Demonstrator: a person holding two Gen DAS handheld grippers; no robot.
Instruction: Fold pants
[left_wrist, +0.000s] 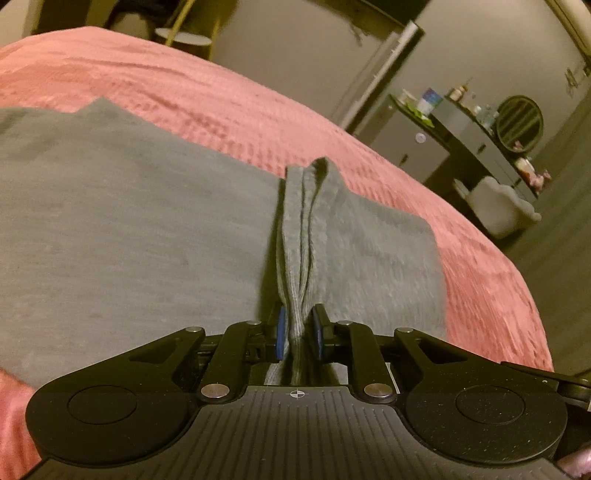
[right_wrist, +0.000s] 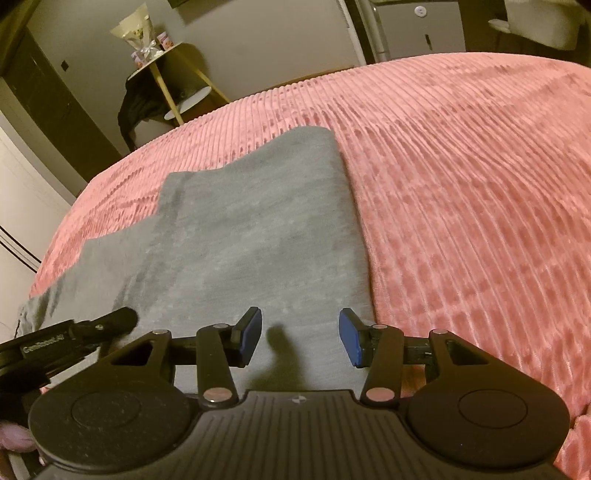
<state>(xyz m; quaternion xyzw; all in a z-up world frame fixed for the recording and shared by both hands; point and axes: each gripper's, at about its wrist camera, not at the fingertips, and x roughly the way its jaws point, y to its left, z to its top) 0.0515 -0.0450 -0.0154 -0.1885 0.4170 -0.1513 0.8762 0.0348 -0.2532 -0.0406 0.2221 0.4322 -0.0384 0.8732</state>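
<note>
Grey pants (left_wrist: 129, 229) lie flat on a pink ribbed bedspread (left_wrist: 207, 96). My left gripper (left_wrist: 298, 332) is shut on a bunched fold of the pants' edge (left_wrist: 301, 236), which rises as a ridge between the blue pads and lifts off the bed. In the right wrist view the same grey pants (right_wrist: 255, 229) spread out ahead, their right edge straight against the bedspread (right_wrist: 461, 184). My right gripper (right_wrist: 300, 338) hovers just above the near part of the pants, jaws apart with nothing between them. The left gripper's body (right_wrist: 74, 332) shows at the lower left there.
A small round side table (right_wrist: 173, 77) with yellow legs stands beyond the bed's far edge. A dark dresser (left_wrist: 476, 147) with bottles and a round mirror, plus a pale chair (left_wrist: 498, 206), stands past the bed's right side. A finger (right_wrist: 14, 439) shows at the lower left.
</note>
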